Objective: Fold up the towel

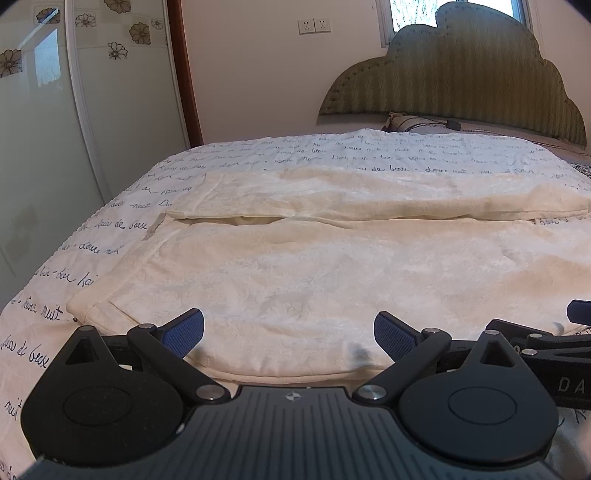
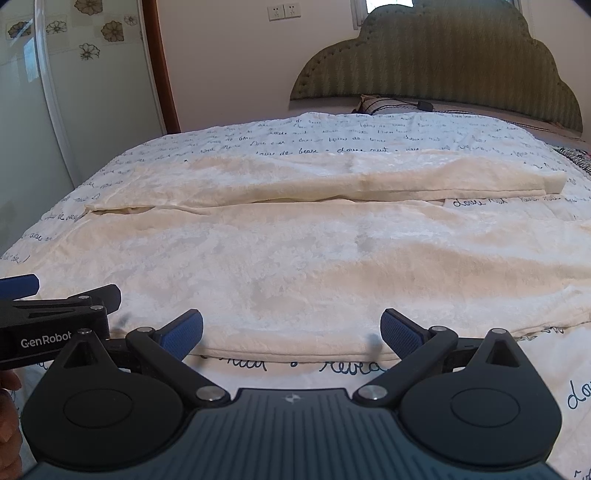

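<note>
Two hand-held grippers hovered side by side at the near edge of a bed. The left gripper had its two blue-padded fingers spread wide apart and held nothing, its tips just over the near hem of the towel. The right gripper was likewise spread wide and empty, its two blue pads poised at the same hem. Each tool showed at the edge of the other's view, the left one at the left of the right wrist camera, marked "GenRobot".

One cream, plush towel lay spread across the bed, its far part doubled back toward the camera in a long flap, so that two layers showed there. Beneath it lay one white bedspread printed with lines of dark cursive script. Beyond stood one scalloped green headboard, with one striped pillow at its foot. Two wall sockets sat on the pale wall, beside a wardrobe with flower decals.
</note>
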Demonstrator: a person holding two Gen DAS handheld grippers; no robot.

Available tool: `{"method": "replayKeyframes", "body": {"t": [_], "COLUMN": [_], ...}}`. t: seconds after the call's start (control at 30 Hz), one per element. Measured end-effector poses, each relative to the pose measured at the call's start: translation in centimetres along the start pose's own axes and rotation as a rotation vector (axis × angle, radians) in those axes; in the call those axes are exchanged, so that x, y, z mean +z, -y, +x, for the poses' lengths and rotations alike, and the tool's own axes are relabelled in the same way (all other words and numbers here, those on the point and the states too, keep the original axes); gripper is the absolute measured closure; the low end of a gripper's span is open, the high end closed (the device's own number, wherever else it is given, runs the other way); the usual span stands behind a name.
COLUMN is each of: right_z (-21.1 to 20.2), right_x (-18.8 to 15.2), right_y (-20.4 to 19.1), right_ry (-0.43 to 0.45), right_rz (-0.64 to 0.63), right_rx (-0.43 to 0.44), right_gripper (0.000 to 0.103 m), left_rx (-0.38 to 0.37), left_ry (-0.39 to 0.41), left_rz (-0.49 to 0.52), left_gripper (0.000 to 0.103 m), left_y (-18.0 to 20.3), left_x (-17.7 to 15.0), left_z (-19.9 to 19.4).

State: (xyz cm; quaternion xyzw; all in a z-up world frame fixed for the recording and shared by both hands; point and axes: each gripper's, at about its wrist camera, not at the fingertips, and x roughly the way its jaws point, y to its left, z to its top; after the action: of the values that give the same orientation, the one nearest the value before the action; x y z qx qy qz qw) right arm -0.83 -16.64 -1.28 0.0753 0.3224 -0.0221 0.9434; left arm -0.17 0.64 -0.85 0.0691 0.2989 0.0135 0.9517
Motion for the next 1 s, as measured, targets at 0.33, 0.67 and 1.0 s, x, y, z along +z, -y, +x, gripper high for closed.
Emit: {"method": "replayKeyframes", "body": {"t": [0.33,0.67,1.0], "right_z": [-1.1,5.1,18.7], "right_x": [1.5,8.8,17.7], "right_y": [-1.0,-2.7,-4.6], "right_ry": [0.153,0.181,0.085], "right_rz": [-0.153,-0.388,-0.493], "right_rx": [0.135,0.237,0.338], "right_gripper": [0.0,0.001,0.008], "left_rx": [0.026,0.09,0.077], "left_ry": [0.026,0.072,0.026], "left_rz": [0.046,-0.004,-0.015], "left_gripper": [0.002,0.002,0.002], "left_y": [-0.1,-2.9,-4.3], "left_x": [0.2,3.8,5.4], "left_z": [1.1,4.1,8.8]}}
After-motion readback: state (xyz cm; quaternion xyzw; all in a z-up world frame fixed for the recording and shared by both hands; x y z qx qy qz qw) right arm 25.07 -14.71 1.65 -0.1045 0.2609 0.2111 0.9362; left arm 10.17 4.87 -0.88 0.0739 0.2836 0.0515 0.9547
